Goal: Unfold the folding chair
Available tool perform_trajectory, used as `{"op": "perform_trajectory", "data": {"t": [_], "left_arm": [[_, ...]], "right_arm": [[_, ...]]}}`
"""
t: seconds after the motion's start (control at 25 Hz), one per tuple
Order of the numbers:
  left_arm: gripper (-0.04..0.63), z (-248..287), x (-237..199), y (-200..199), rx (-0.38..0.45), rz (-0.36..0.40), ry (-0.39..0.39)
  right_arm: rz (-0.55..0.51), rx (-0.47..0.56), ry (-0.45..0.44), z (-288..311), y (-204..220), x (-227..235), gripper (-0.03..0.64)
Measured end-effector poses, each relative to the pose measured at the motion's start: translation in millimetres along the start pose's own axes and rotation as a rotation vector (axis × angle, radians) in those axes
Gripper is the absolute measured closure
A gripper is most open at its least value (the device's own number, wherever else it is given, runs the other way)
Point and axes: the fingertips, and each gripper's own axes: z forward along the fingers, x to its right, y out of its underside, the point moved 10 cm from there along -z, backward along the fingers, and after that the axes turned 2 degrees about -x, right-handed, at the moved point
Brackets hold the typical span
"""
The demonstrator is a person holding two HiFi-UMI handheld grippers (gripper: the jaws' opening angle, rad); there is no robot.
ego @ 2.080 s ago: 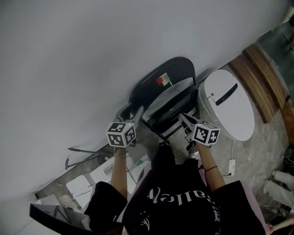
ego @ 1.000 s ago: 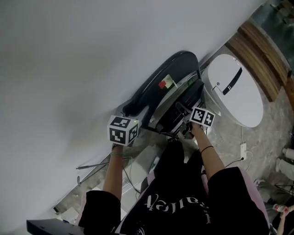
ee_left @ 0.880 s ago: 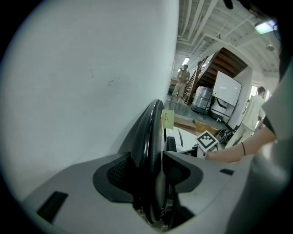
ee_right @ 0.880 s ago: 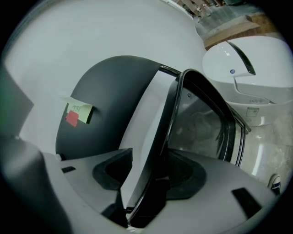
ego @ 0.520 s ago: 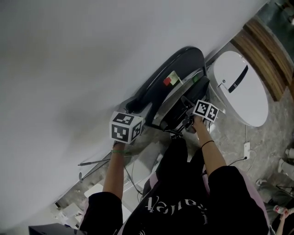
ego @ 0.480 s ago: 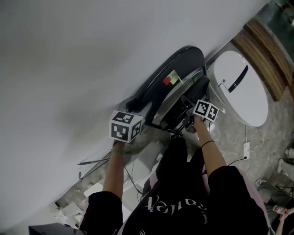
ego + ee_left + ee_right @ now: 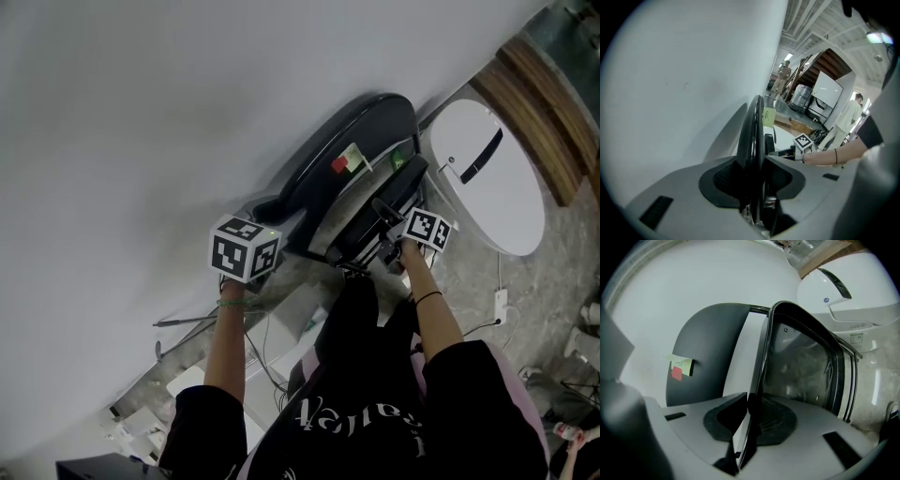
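A folded dark grey chair (image 7: 314,183) leans against the white wall, with a green and a red sticky note (image 7: 349,161) on its backrest. My left gripper (image 7: 266,217) is at the backrest's lower left edge. In the left gripper view its jaws (image 7: 752,161) are closing on that thin black edge (image 7: 754,124), and the pads touch it on both sides. My right gripper (image 7: 397,228) is at the seat side. Its jaws (image 7: 750,414) are closing on the seat's thin black frame tube (image 7: 761,357), which runs up between the pads.
A white oval-topped object (image 7: 487,173) stands right beside the chair, against a wooden ledge (image 7: 539,108). Cables, papers and a metal rod (image 7: 187,323) litter the floor at the lower left. A power strip (image 7: 498,302) lies on the right. People (image 7: 846,119) stand in the far background.
Both grippers have stayed at the chair. The left gripper's cube has shifted a little up and left and turned. The right one has edged slightly right along the seat.
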Motion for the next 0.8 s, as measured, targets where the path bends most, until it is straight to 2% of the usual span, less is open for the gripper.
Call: {"op": "perform_trajectory", "data": {"t": [0.16, 0.6, 0.8], "left_arm": [[0.446, -1, 33, 0, -0.025, 0.002, -0.009], [0.446, -8, 136, 18, -0.011, -0.009, -0.075], [0.445, -11, 191, 29, -0.012, -0.012, -0.079]], "right_arm": [[0.018, -0.009, -0.037, -32, 3, 10, 0.552], [0.067, -0.07, -0.164, -141, 17, 51, 0.554], [0.079, -0.101, -0.18, -187, 25, 70, 0.552]]}}
